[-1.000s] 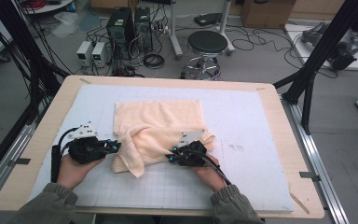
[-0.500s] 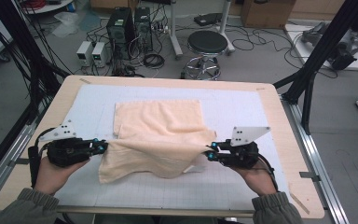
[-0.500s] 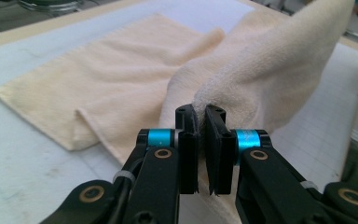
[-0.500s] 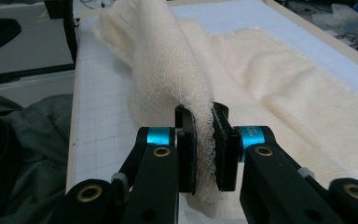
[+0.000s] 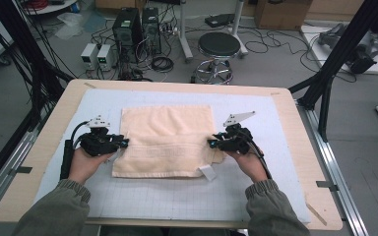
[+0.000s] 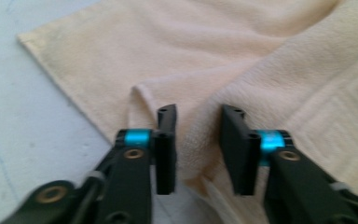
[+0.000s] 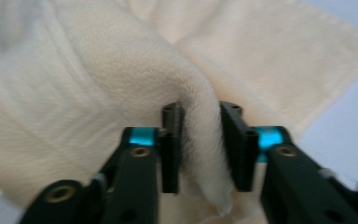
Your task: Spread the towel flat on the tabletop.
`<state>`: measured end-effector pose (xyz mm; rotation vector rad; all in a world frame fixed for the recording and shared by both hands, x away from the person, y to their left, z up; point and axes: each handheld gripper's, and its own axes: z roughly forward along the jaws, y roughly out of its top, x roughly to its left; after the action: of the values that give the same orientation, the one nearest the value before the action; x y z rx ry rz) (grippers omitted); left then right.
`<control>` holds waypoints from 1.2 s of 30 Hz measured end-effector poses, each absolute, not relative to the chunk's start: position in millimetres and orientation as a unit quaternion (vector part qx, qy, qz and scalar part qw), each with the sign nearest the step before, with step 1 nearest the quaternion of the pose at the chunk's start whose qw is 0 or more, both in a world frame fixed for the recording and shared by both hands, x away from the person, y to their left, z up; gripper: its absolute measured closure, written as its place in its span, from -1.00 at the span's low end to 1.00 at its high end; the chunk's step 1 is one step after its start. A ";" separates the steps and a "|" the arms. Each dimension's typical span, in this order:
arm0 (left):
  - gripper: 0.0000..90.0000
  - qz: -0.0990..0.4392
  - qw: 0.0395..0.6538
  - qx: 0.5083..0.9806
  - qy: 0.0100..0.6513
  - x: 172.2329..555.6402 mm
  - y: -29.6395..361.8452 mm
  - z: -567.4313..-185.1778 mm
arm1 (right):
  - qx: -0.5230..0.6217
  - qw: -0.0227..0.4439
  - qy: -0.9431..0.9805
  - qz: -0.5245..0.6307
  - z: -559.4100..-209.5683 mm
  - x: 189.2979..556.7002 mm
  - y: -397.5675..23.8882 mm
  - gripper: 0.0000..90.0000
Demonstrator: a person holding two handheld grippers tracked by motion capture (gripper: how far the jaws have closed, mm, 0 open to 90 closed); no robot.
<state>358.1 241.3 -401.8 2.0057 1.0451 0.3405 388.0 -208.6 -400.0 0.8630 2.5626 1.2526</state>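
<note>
Grey floor, black stool, tangled cables, cardboard box, black frame posts.

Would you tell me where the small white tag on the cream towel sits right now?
In the high view, the small white tag sticks out from the cream towel at its near right corner, on the pale blue mat, just below the right gripper.

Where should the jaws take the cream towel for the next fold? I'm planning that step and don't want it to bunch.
Probably at the towel's two near corners, left gripper coming from its left edge and right gripper from its right. Those side edges lie free on the mat, while the middle lies flat with nothing to pinch.
</note>
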 end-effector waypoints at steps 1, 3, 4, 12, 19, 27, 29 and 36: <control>0.34 0.135 0.423 0.793 0.417 357.3 244.1 -400.5 | 0.293 0.083 0.852 0.425 -398.7 388.8 -210.7 0.43; 0.22 0.142 0.438 0.787 0.411 351.1 249.5 -394.2 | 0.285 0.100 0.847 0.437 -390.9 383.6 -215.9 0.38; 0.20 0.146 0.447 0.784 0.405 347.3 251.3 -390.3 | 0.278 0.108 0.845 0.443 -385.3 378.8 -218.7 0.38; 0.22 0.137 0.483 0.800 0.329 304.8 242.6 -385.4 | 0.191 0.118 0.845 0.486 -364.8 327.1 -221.3 0.46; 0.18 0.106 0.440 0.837 0.308 309.7 223.0 -416.9 | 0.165 0.106 0.881 0.430 -404.6 323.5 -197.8 0.23; 0.41 0.127 0.413 0.846 0.312 323.6 207.2 -431.9 | 0.186 0.136 0.883 0.409 -434.5 347.6 -183.2 0.62; 0.53 0.135 0.409 0.848 0.309 322.7 207.0 -431.5 | 0.187 0.137 0.883 0.409 -434.7 349.4 -185.0 0.79; 0.76 0.138 0.410 0.846 0.311 314.5 209.6 -420.6 | 0.188 0.121 0.886 0.406 -429.4 345.8 -187.9 0.98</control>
<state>314.5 209.6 -420.6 2.1314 0.7830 0.3463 345.8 -187.9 -429.4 0.5488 2.5874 1.1846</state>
